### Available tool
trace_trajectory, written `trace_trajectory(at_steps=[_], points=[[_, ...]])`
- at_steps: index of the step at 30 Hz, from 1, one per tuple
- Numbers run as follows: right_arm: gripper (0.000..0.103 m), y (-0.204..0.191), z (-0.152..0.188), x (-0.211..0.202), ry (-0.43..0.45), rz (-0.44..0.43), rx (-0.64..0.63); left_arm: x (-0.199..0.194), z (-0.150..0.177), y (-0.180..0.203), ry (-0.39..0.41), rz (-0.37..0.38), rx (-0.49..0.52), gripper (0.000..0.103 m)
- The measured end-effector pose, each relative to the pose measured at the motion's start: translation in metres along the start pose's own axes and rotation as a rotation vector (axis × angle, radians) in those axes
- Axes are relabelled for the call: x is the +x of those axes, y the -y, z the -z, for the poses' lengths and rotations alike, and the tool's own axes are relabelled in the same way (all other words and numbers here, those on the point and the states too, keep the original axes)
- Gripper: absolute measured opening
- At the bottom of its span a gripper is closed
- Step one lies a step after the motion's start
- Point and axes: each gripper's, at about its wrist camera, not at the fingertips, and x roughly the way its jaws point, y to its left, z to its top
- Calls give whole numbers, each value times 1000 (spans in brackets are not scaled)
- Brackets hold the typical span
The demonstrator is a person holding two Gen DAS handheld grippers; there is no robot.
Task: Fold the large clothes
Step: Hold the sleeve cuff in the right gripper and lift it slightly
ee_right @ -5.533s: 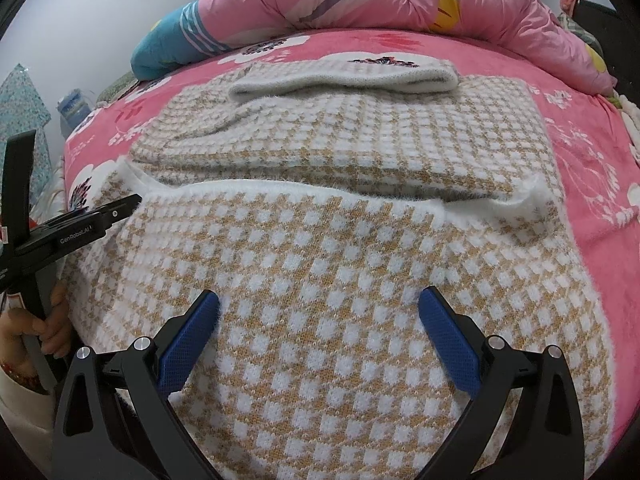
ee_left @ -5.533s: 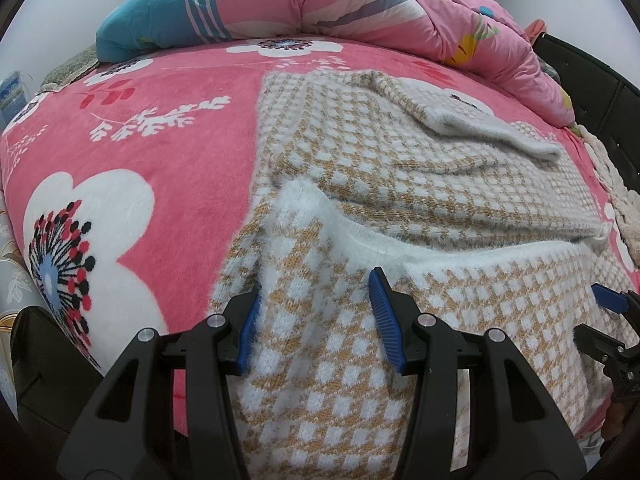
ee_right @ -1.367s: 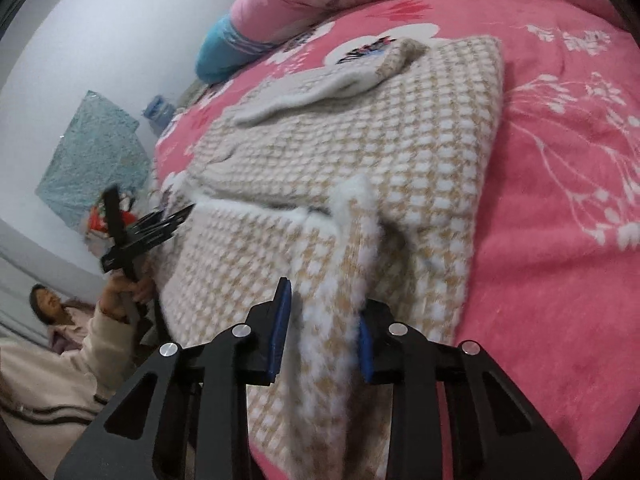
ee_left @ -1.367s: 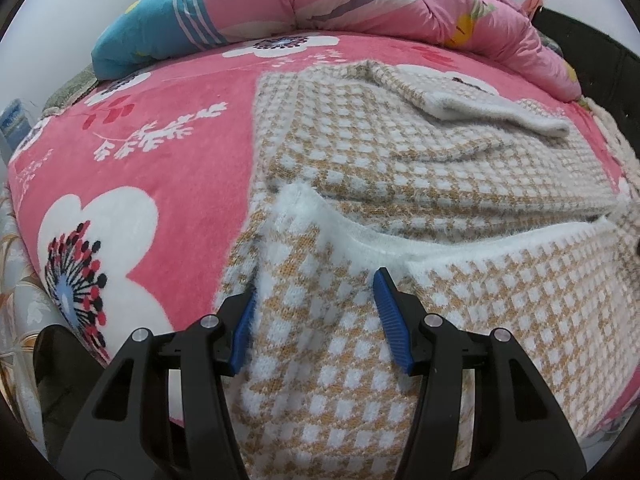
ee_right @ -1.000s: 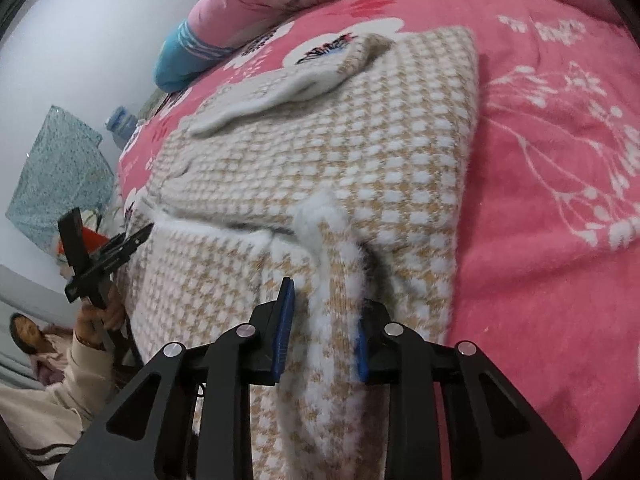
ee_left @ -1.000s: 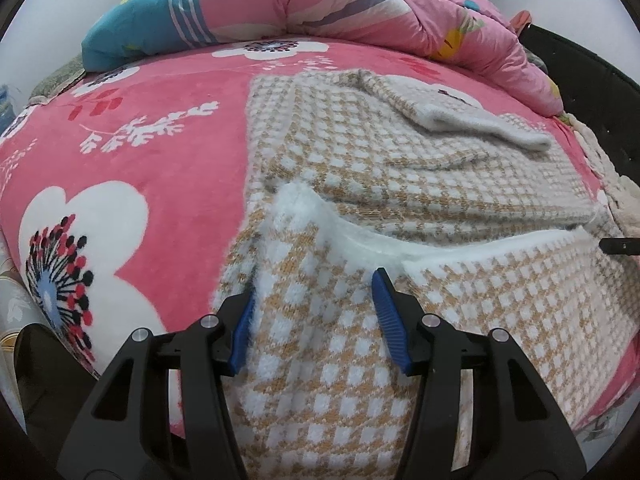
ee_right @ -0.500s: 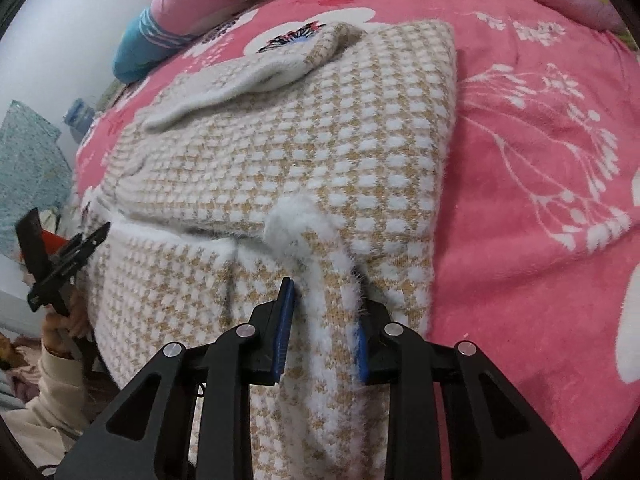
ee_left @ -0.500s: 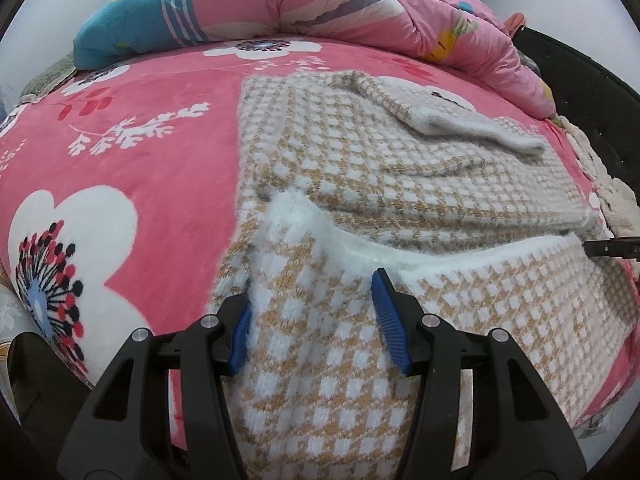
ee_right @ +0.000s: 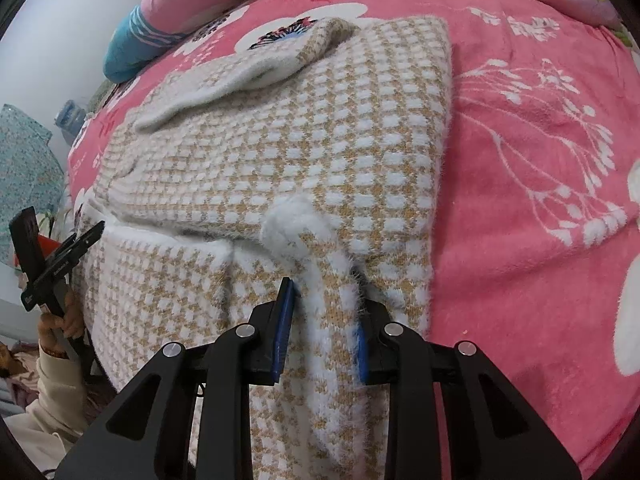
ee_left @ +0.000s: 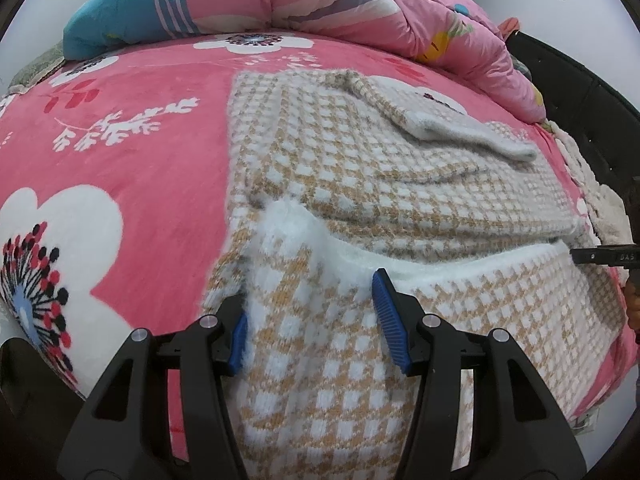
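Lying across the pink floral blanket (ee_left: 120, 128), the checked sweater (ee_right: 304, 152) is partly folded, with a grey-white sleeve (ee_left: 460, 132) laid across its far end and the near hem hanging over the bed's edge. The right gripper (ee_right: 322, 332) has its jaws narrow, pinching a raised ridge of the fuzzy white-trimmed hem near the sweater's right corner. The left gripper (ee_left: 308, 320) straddles the hem at the left corner with its jaws wider; cloth fills the gap, but whether the pads actually bite it I cannot tell.

The knit looks thick, soft and fluffy, so it will likely drape and sag between the two holds rather than keep any shape, and its bulk suggests some weight. The fuzzy pile may slip out of a shallow pinch. The best holds are probably the two hem corners, taken deep enough to catch both layers, then lifted together so the fold lands evenly
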Motion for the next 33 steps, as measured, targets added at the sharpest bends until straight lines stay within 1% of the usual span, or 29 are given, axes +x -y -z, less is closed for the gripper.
trace_trajectory(at_steps=[2, 4, 7, 9, 11, 13, 18, 23, 27, 33], points=[[26, 0, -1, 0, -1, 0, -1, -2, 0, 1, 7, 2, 9, 47], [26, 0, -1, 1, -4, 2, -2, -8, 1, 4, 13, 33, 14, 45], [26, 0, 0, 0, -4, 3, -2, -17, 1, 8, 21, 81, 25, 45], [26, 0, -1, 0, -3, 3, -2, -16, 1, 12, 9, 90, 40, 45], [26, 1, 0, 2, -2, 3, -2, -9, 1, 11, -12, 64, 48, 45], [26, 0, 0, 1, -2, 2, 1, -2, 0, 7, -35, 48, 32, 46], [26, 3, -1, 2, -3, -10, 4, -1, -2, 0, -51, 68, -13, 47], [28, 7, -2, -1, -10, -28, 14, -1, -1, 5, -57, 37, 8, 47], [35, 9, 2, -5, -16, -51, 6, 0, -1, 11, -63, -3, 28, 47], [35, 8, 5, -7, -14, -40, -5, 1, 0, 19, -62, -53, 53, 47]])
